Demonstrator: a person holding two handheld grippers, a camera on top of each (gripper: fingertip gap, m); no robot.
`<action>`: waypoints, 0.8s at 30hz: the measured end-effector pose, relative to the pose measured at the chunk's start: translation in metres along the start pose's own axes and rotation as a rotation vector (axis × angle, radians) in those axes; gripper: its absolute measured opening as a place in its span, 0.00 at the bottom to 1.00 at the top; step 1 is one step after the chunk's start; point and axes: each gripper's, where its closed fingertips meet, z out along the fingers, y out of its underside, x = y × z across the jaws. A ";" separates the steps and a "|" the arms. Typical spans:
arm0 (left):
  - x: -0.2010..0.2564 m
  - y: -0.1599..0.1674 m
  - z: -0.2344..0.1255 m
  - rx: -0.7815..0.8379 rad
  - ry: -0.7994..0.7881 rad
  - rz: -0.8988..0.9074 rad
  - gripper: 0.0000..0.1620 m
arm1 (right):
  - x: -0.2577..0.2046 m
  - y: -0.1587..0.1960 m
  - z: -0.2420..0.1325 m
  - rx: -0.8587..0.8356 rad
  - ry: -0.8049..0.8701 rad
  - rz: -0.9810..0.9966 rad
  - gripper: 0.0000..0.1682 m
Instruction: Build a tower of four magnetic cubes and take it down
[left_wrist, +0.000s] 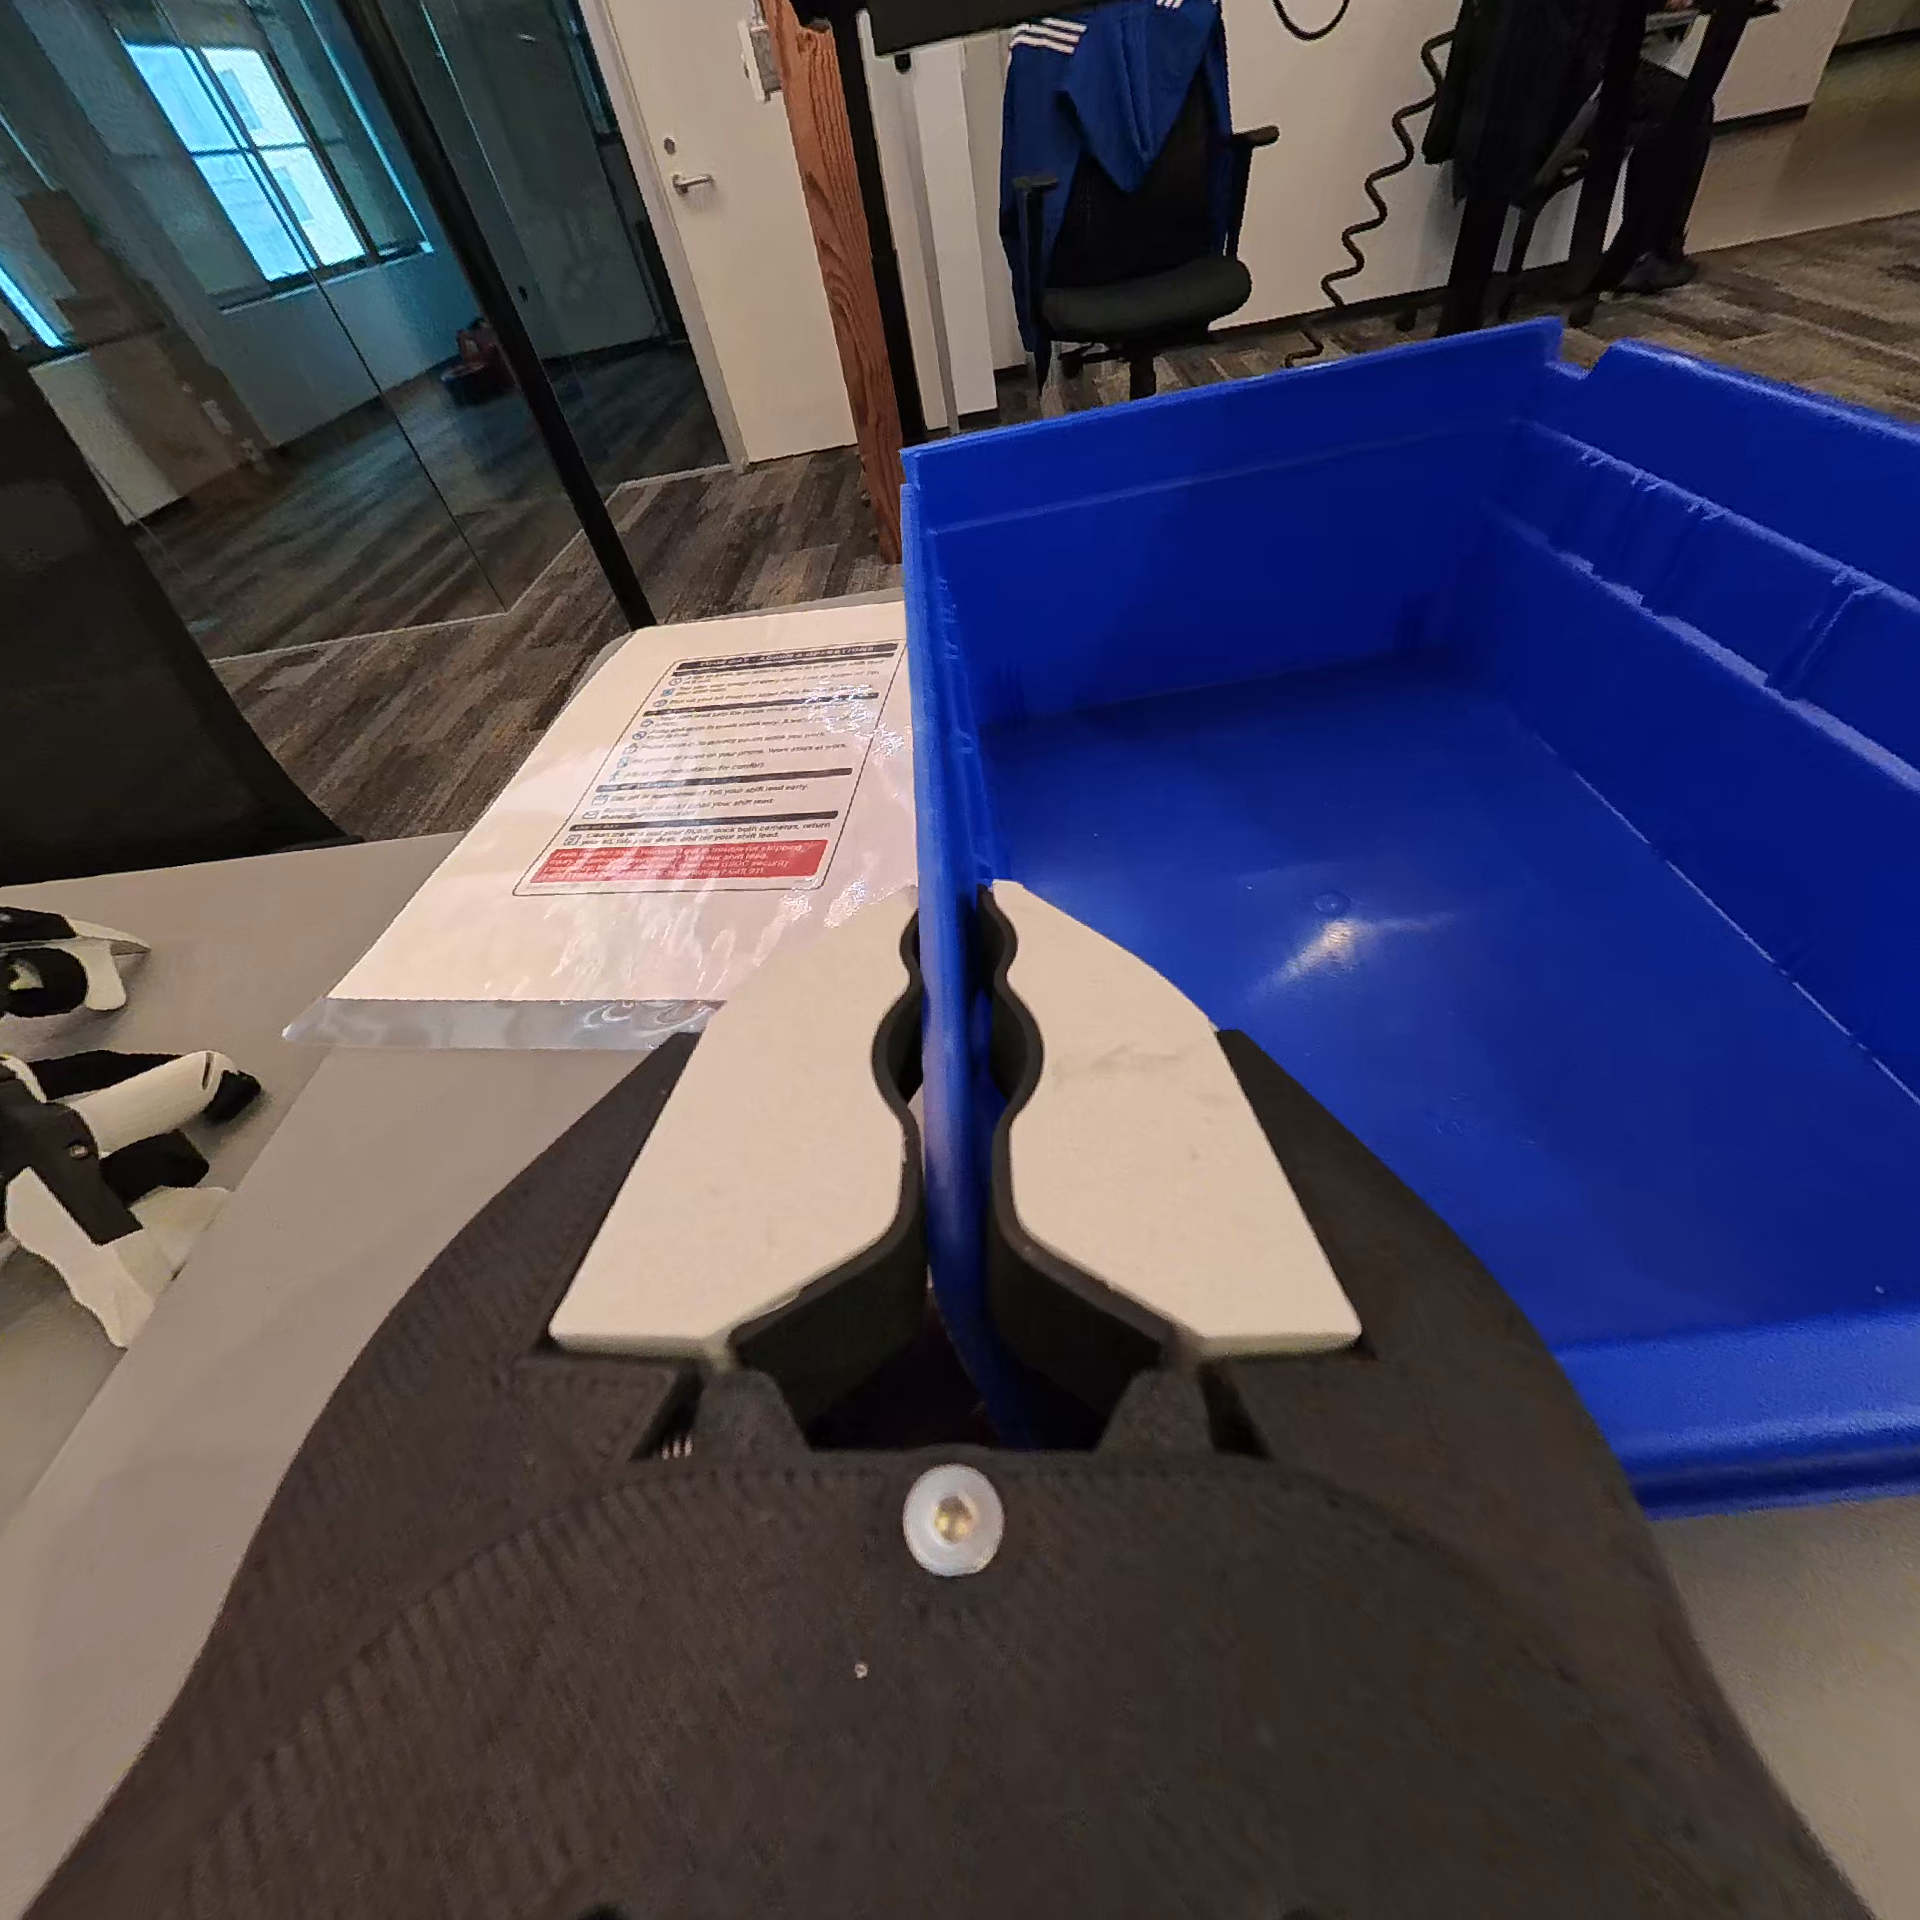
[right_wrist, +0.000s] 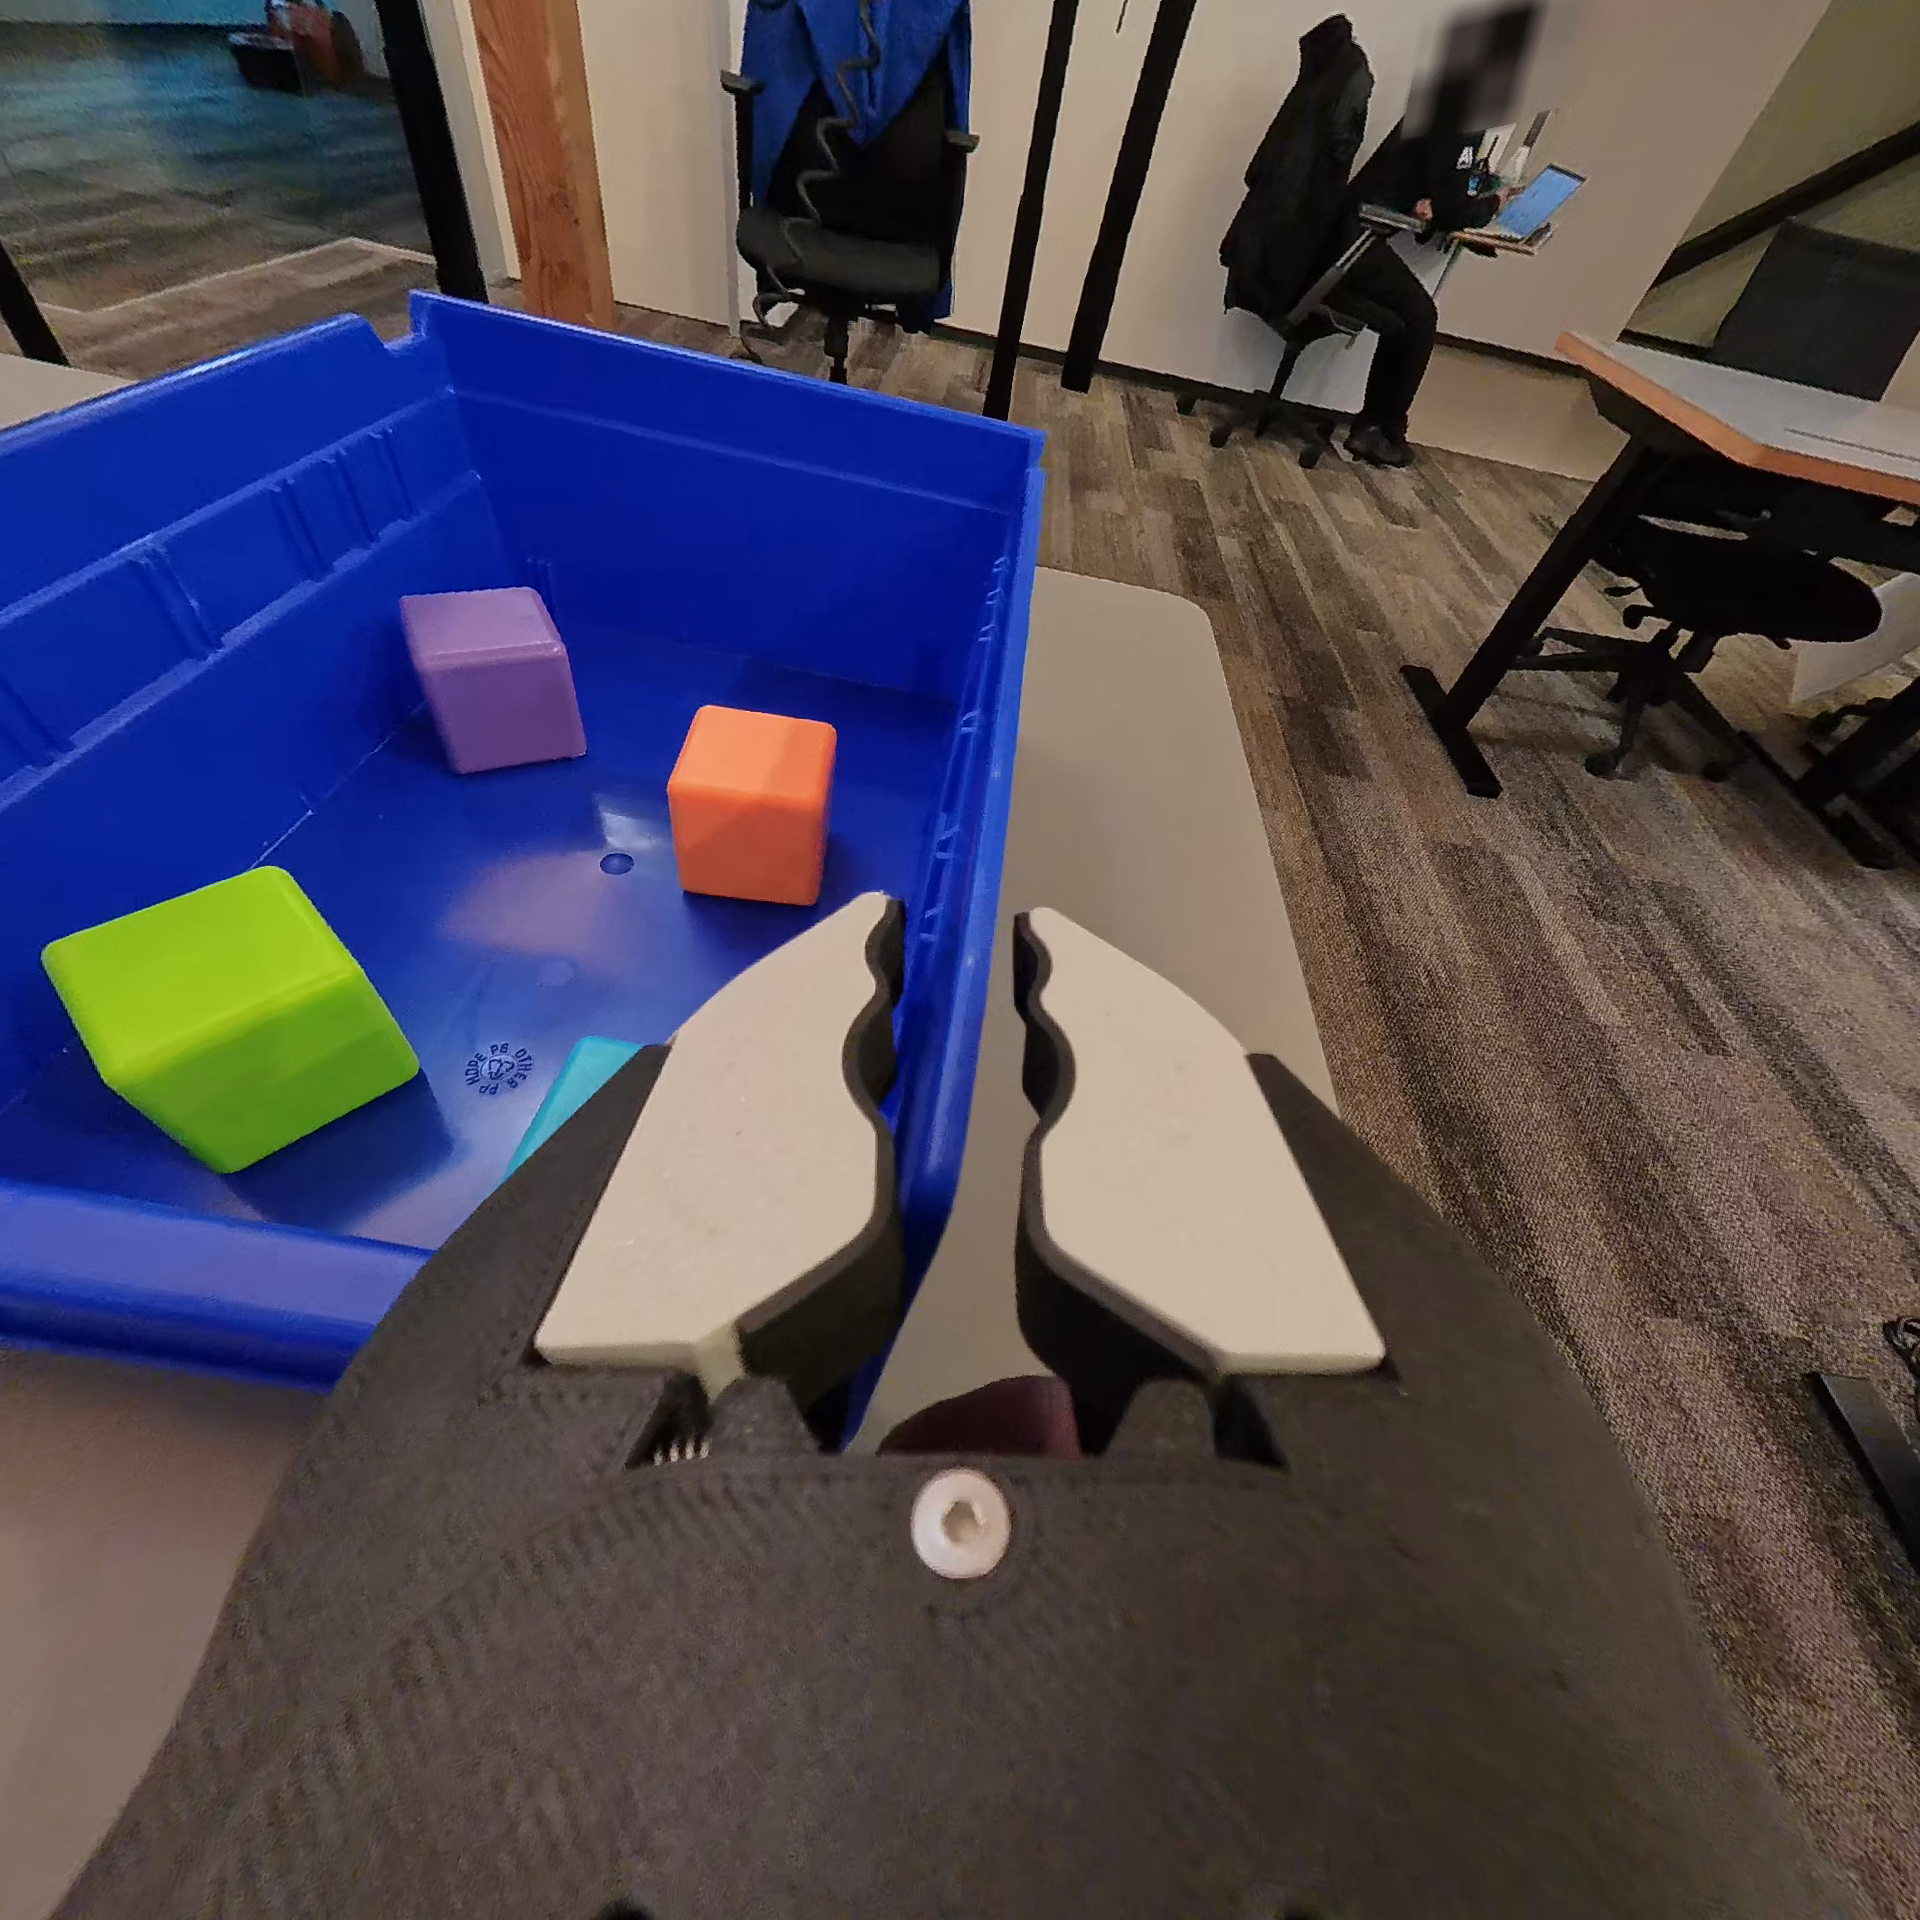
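**Magnetic cubes loose in the blue bin, both grippers at its side walls**

The magnetic cubes lie scattered on the floor of the blue bin (right_wrist: 727, 499), none stacked: a purple cube (right_wrist: 494, 675) toward the bin's far wall, an orange cube (right_wrist: 753, 800) near its right wall, a green cube (right_wrist: 229, 1013) tilted on an edge toward its near wall, and a teal cube (right_wrist: 577, 1091) half hidden behind the right gripper (right_wrist: 956, 925).

The left gripper (left_wrist: 951, 914) is clenched on the bin's left wall, which runs between its fingers. The right gripper straddles the bin's right wall with a clear gap between its fingers; it is released and grasps nothing.

The likely trouble: with only one wall pinched, any lift or pull may twist the bin on the worktop (right_wrist: 1132, 748) and send the cubes sliding. Being magnetic, cubes that drift near each other may snap together off-square, and the tilted green one may roll over. The right gripper must also clear the wall before reaching in; the orange cube lies just beyond its left finger, inside the bin, and the teal one closest beneath it.
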 end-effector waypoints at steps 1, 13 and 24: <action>0.000 0.000 -0.001 0.000 0.002 0.000 0.04 | 0.001 0.000 0.000 0.001 -0.001 0.008 0.13; 0.001 0.003 -0.011 -0.001 0.023 -0.011 0.04 | -0.003 0.001 0.001 0.001 -0.044 0.032 0.09; 0.004 0.007 -0.026 -0.001 0.022 -0.019 0.04 | -0.005 0.001 0.002 -0.001 -0.064 0.047 0.05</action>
